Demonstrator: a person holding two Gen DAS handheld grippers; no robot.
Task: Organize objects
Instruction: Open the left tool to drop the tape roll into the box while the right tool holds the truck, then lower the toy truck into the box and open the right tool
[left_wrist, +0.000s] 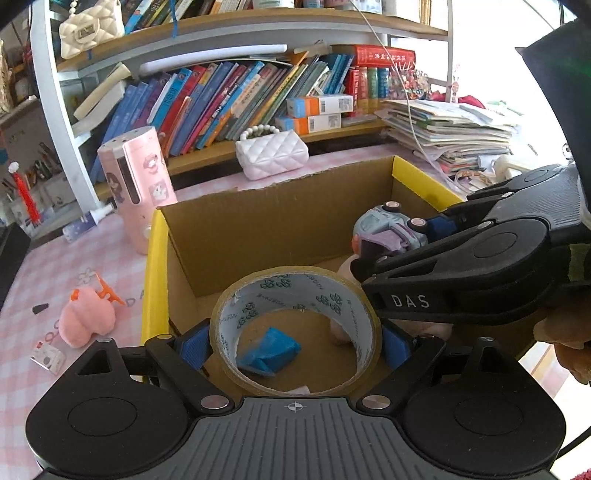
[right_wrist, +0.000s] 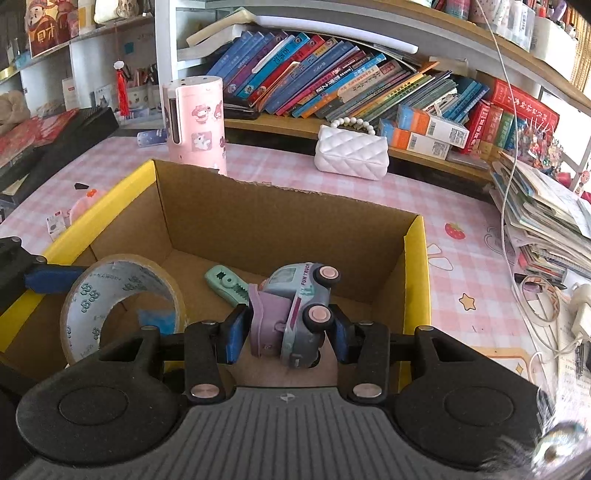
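Closest in, the left gripper (left_wrist: 295, 341) pinches a wide roll of clear brownish packing tape (left_wrist: 295, 328) between its blue pads, low over the open cardboard box with yellow edges (left_wrist: 155, 266). Beside it, the right gripper (right_wrist: 290, 328) clamps a small grey-and-purple toy truck (right_wrist: 295, 314) tipped on its side above the box floor. Inside lie a blue crumpled scrap (left_wrist: 267, 350) and a mint-green clip (right_wrist: 225, 284). Beyond the box stands a white quilted handbag (right_wrist: 351, 155).

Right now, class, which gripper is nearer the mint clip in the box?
Right. The right gripper, holding the toy truck, hangs just behind the mint clip; the left gripper, holding tape, is farther off.
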